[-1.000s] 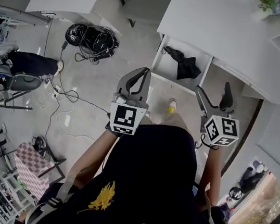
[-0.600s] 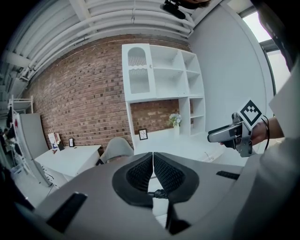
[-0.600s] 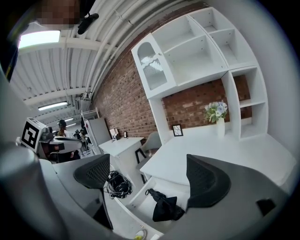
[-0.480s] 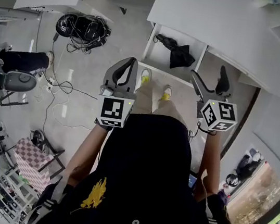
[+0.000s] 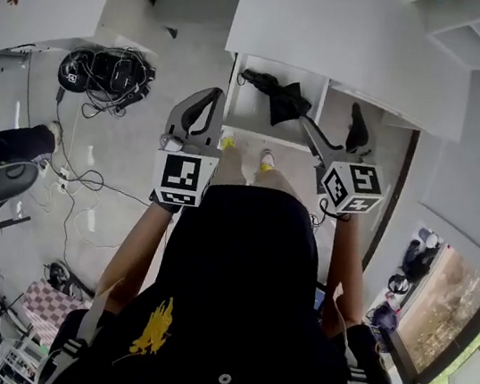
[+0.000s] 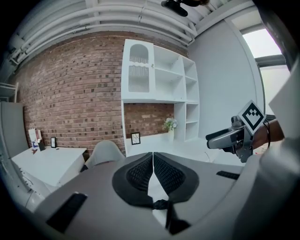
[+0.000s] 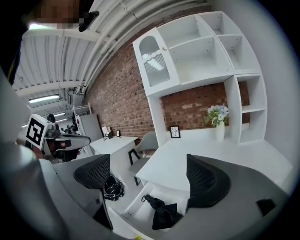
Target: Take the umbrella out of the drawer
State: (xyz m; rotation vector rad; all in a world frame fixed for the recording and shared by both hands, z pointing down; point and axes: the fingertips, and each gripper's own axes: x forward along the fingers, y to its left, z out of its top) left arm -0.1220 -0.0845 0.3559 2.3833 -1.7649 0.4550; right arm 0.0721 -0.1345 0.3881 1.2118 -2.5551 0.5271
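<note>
Nearer now, one umbrella lies in one open drawer; left gripper fingers pressed together, right gripper fingers spread.

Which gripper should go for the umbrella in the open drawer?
Right, probably. The right gripper has jaws apart, the umbrella framed between them in its view; the left gripper is shut and sits left of the drawer.
</note>
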